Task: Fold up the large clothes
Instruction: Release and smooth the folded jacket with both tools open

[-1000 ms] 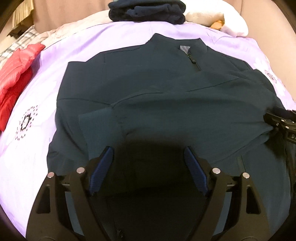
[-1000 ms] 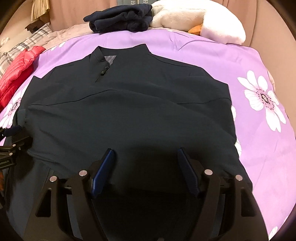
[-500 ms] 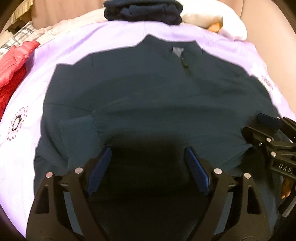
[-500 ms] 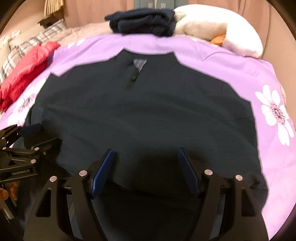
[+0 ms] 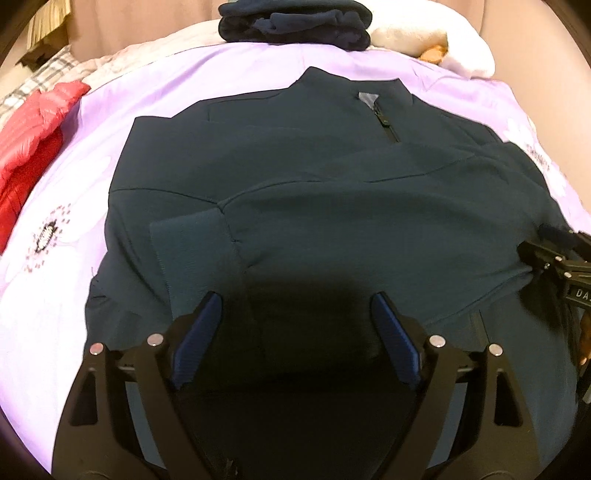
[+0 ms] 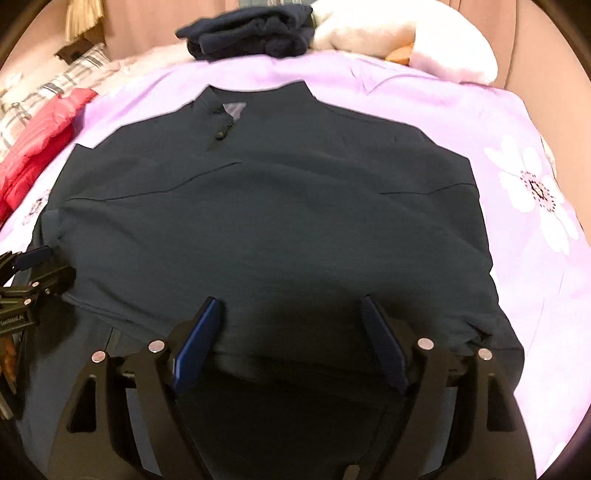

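Observation:
A dark teal zip-neck jacket (image 5: 332, 206) lies flat on the lilac flowered bedsheet (image 5: 74, 295), collar at the far end and both sleeves folded across its chest. One ribbed cuff (image 5: 192, 254) shows left of centre. My left gripper (image 5: 295, 310) hovers open over the near hem, with only cloth below its blue pads (image 5: 199, 332). My right gripper (image 6: 291, 310) hangs over the folded sleeve's lower edge; its jaws are opening and press on nothing. Each gripper shows at the other view's edge: the right gripper (image 5: 557, 258) and the left gripper (image 6: 33, 273).
A folded navy garment (image 5: 295, 22) and a white plush pillow (image 6: 406, 33) sit at the far end of the bed. A red puffer jacket (image 5: 26, 133) lies along the left edge beside a plaid pillow (image 6: 55, 88). Bare sheet (image 6: 535, 258) extends to the right.
Both views swung inward half a second ago and have come back close to where they began. The right gripper's jaws stand slightly wider. The jacket lies as before.

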Demonstrator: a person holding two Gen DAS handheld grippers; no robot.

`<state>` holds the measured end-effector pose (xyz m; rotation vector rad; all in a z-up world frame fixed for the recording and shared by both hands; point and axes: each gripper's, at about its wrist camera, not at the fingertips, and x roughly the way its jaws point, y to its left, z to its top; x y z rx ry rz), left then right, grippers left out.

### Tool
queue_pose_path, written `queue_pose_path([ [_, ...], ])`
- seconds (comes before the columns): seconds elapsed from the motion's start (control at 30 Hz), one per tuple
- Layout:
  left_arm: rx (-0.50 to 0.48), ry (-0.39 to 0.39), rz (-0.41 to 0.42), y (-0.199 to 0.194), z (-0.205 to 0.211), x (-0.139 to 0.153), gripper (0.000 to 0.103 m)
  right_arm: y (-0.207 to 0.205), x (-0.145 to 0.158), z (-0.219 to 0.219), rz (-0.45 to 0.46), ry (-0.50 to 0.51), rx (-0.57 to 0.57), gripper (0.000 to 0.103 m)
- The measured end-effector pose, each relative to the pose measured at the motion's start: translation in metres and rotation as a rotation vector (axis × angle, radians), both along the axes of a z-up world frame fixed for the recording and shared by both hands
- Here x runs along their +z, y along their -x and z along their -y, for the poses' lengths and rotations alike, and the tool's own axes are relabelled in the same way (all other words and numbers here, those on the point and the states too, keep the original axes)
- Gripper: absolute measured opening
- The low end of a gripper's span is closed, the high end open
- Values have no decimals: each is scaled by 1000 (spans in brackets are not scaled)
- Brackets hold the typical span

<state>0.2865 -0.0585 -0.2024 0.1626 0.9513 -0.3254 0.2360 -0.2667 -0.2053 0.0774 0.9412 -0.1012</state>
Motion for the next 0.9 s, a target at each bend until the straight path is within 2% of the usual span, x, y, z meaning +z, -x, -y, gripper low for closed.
queue_pose_path([
  [0.13,20,38,-9,11,-9,11,86,15,10,1,5,-52,-41,81],
  [0.27,39,101,-3,43,-27,25,97,43,25,-1,39,-109,-51,81],
  [0.33,55,147,-6,63,-42,29,98,60,31,-3,47,-158,-48,81],
  [0.47,95,190,-17,90,-66,34,100,97,39,-10,62,-220,-39,81],
  [0.63,151,170,-18,120,-86,44,101,132,39,-13,54,-270,-62,82],
  [0.77,161,213,-28,144,-99,50,101,157,39,-13,51,-294,-86,86],
  [0.9,166,194,-31,165,-107,48,101,184,41,-10,58,-297,-104,91],
])
